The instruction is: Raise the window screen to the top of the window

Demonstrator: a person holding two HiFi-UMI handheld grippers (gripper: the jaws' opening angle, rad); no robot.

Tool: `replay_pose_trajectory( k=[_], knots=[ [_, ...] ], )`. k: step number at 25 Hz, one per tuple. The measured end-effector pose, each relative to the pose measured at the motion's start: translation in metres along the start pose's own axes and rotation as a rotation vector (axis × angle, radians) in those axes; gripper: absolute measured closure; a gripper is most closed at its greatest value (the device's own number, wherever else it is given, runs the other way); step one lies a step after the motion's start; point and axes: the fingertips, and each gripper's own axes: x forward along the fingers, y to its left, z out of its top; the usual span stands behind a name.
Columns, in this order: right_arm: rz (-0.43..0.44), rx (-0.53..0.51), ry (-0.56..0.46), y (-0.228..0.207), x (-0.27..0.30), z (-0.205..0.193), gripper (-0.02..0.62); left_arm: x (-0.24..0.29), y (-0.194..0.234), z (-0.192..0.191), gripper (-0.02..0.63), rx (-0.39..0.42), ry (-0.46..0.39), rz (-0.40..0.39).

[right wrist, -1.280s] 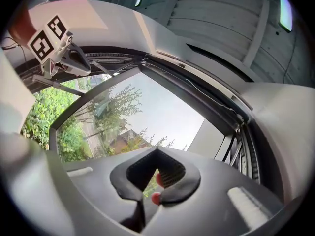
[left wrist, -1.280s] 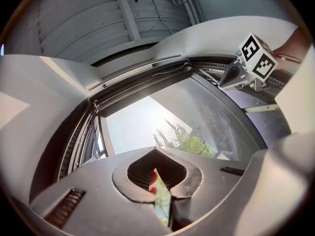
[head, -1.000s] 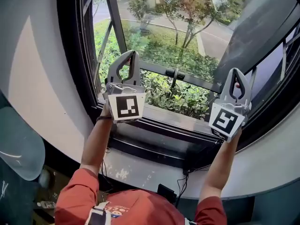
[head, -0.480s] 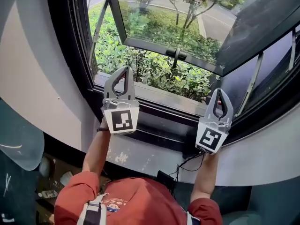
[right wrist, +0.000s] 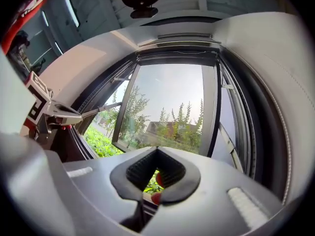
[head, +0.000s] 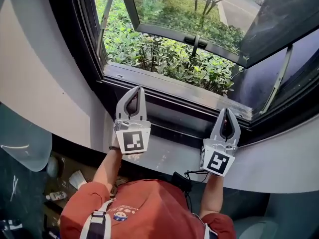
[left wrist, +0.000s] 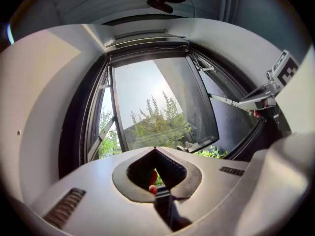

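around: glass sash [head: 189, 9] swung outward, shrubs [head: 164, 59] beyond; pale ledge [head: 164, 156] below the hands.
window screen [head: 184, 119]: low, seemingly the dark rail along the frame's bottom; unsure.
left gripper [head: 138, 89]: points far toward that rail; fingers closed, empty.
right gripper [head: 227, 111]: likewise, well right; fingers closed, empty.
change: both have dropped from before the opening.

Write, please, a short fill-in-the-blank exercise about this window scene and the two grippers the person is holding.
1. The jaws of the left gripper and the right gripper are both ____ (open or shut), with nothing gripped.
2. In the head view, both grippers are at the ____ (top or bottom) of the window frame.
3. The person holding them wears a ____ shirt.

Missing words: shut; bottom; red.
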Motion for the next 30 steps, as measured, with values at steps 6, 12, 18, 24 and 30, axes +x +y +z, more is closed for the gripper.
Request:
replay_pose_trajectory(
  k=[6, 12, 18, 24, 30],
  knots=[
    [0.063, 0.134, 0.017, 0.036, -0.031, -0.024, 0.586, -0.034, -0.022, -0.024, 0.601, -0.067, 0.014, -0.046],
    [0.083, 0.245, 0.079, 0.06, -0.062, -0.059, 0.586, -0.077, -0.046, -0.054, 0.601, -0.11, 0.085, -0.147],
    [0.08, 0.298, 0.118, 0.074, -0.081, -0.079, 0.586, -0.101, -0.056, -0.073, 0.601, -0.227, 0.124, -0.154],
    [0.098, 0.304, 0.15, 0.082, -0.09, -0.09, 0.586, -0.108, -0.062, -0.081, 0.6, -0.258, 0.147, -0.173],
    [0.098, 0.305, 0.143, 0.081, -0.088, -0.087, 0.586, -0.106, -0.062, -0.079, 0.601, -0.24, 0.135, -0.181]
  ],
)
